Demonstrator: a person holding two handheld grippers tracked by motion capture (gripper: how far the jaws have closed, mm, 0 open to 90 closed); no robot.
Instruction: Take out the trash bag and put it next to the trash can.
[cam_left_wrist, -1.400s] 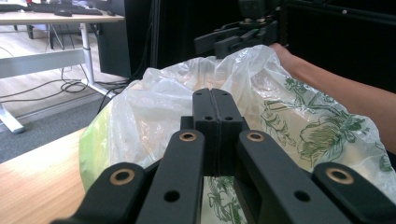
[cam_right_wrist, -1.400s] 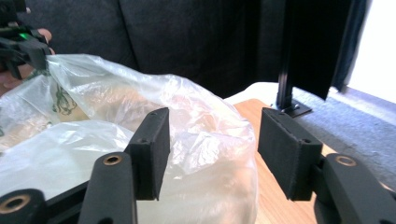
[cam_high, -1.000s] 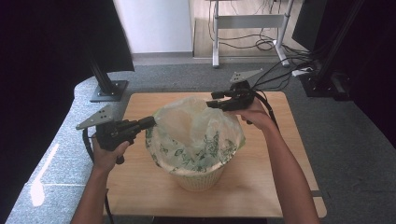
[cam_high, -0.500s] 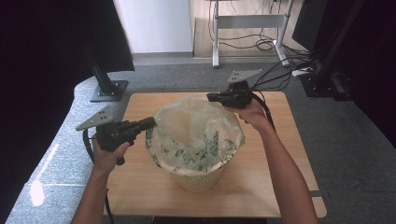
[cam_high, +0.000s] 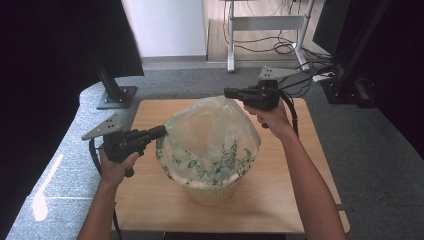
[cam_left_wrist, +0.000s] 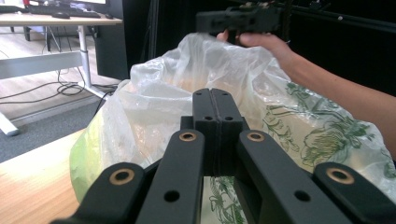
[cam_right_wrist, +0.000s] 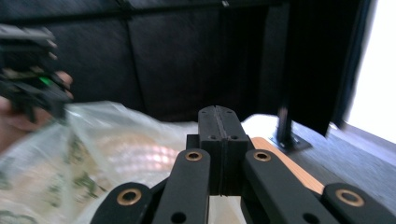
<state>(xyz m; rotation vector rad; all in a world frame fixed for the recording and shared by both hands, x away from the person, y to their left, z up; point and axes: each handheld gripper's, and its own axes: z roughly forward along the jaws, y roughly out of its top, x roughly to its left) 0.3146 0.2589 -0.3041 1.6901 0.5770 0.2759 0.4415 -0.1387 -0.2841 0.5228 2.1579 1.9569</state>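
A white woven basket (cam_high: 212, 192) stands mid-table, lined with a clear plastic bag (cam_high: 210, 135) printed with green leaves. My left gripper (cam_high: 161, 132) is shut at the bag's left rim, and the film is drawn out to a point at its tip. In the left gripper view the closed jaws (cam_left_wrist: 215, 93) sit against the bag (cam_left_wrist: 154, 112). My right gripper (cam_high: 227, 92) is shut and raised over the far rim, and the bag peaks up to it (cam_left_wrist: 201, 21). Its closed jaws (cam_right_wrist: 218, 109) point past the bag (cam_right_wrist: 107, 140).
The wooden table (cam_high: 150, 200) ends close around the basket. A black stand base (cam_high: 117, 95) sits off its far left corner. A desk frame with cables (cam_high: 270, 30) is at the back, and dark frame posts (cam_high: 350, 75) stand at the right.
My right gripper has risen and shifted slightly along the far rim, lifting that edge of the bag into a peak. The left gripper has stayed put.
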